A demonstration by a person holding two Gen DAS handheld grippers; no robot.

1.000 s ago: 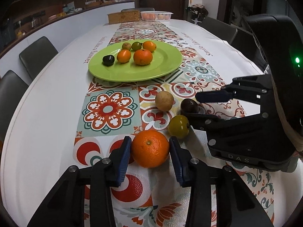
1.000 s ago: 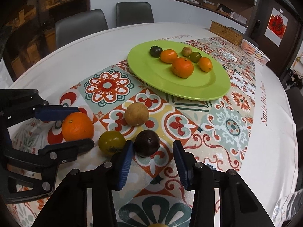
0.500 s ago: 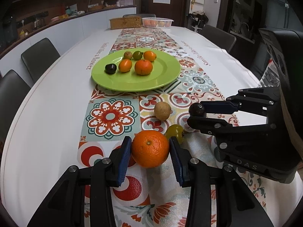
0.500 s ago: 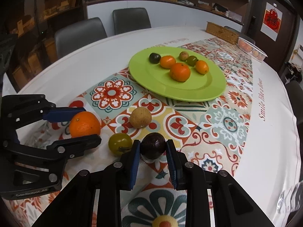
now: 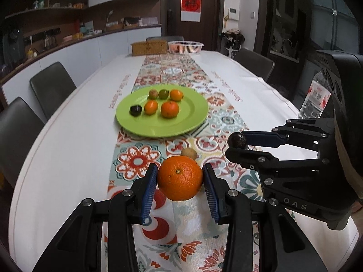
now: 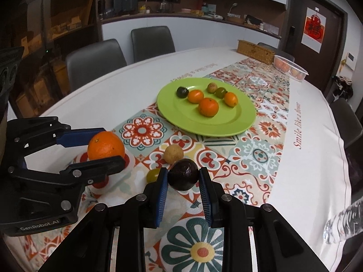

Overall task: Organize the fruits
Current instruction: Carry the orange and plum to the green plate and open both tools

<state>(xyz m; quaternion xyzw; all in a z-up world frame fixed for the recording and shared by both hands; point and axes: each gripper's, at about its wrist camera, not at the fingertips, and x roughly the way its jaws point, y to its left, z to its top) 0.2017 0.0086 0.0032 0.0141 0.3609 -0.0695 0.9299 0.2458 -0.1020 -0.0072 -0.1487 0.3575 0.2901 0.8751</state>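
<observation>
On green plate [image 5: 195, 115]: six fruits; on runner [image 6: 258, 154]: two.

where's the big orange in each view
left wrist: the big orange sits bottom centre, clamped in the left claw.
right wrist: the same orange is at mid left, between that claw's fingers.
shared landmark: the green plate lies beyond it in both.

In the left wrist view, the orange [image 5: 180, 178] hides most of the tan fruit [image 5: 189, 153] behind it. In the right wrist view, a blue finger [image 6: 161, 196] covers part of the yellow-green fruit [image 6: 152, 175]. A clear bottle [image 6: 342, 224] is cut off by the right edge and blurred.
</observation>
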